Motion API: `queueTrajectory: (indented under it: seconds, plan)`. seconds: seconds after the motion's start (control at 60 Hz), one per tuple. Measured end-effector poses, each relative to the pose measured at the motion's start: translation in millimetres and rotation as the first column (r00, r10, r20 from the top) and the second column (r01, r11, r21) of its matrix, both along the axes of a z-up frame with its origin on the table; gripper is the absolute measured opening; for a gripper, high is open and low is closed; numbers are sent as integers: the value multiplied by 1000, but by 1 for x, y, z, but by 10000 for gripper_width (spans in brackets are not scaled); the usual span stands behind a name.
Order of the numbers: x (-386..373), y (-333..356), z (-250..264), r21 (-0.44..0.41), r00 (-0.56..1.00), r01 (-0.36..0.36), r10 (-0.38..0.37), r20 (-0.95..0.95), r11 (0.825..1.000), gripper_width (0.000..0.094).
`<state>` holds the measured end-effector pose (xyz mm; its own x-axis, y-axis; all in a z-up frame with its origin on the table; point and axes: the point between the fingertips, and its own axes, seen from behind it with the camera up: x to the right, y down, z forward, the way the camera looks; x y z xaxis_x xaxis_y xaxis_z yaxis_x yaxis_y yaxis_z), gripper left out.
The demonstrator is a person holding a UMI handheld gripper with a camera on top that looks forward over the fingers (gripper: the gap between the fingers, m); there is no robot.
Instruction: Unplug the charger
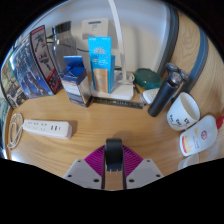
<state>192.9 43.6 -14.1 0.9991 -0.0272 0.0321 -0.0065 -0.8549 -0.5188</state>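
My gripper (113, 152) is shut on a small black charger (113, 150), which is pinched upright between the two magenta pads (95, 160). A white power strip (45, 128) lies on the wooden table (110, 118), ahead and to the left of the fingers. The charger is apart from the strip and held above the table. I see no cable on it.
Blue boxes (100, 60) stand at the back middle on a dark stand. A green bowl (147, 77), a dark tumbler (165, 92), a white mug (183, 110) and a white bottle with a red cap (200, 135) sit to the right. Magazines (40, 55) lean at the back left.
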Motion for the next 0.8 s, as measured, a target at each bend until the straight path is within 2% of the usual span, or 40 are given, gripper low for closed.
queueTrajectory:
  seconds: [0.033, 0.117, 0.183, 0.233, 0.25, 0.267, 0.317, 0.35, 0.367, 0.383, 0.417, 0.467, 0.567, 0.7, 0.75, 0.8]
  plan:
    - [0, 2, 0, 12, 1000, -4, 4, 5, 1000, 270]
    - [0, 7, 3, 45, 1000, -15, 14, 11, 999, 283]
    - [0, 9, 6, 52, 1000, -12, 11, 15, 999, 342]
    - [0, 10, 11, 60, 1000, -3, 2, 16, 998, 440]
    - [1, 10, 15, 68, 1000, 1, -3, 16, 998, 514]
    - [1, 11, 19, 76, 1000, 5, -6, 18, 997, 522]
    - [0, 12, 37, 106, 1000, 10, -12, 22, 994, 643]
    - [-2, 13, 53, 136, 1000, 14, -17, 26, 991, 684]
    - [-3, 14, 63, 154, 999, 16, -21, 27, 988, 797]
    - [-4, 15, 74, 174, 999, 20, -25, 27, 985, 829]
    - [-8, 15, 96, 213, 999, 25, -31, 23, 977, 820]
    - [-15, 14, 131, 281, 999, 38, -44, 14, 959, 855]
    - [-39, 5, 195, 405, 998, 51, -56, 1, 913, 848]
    - [-82, -23, 239, 504, 999, 37, -35, -14, 863, 852]
    - [-101, -38, 243, 517, 999, 35, -30, -18, 855, 852]
    - [-119, -53, 240, 516, 999, 32, -22, -25, 856, 847]
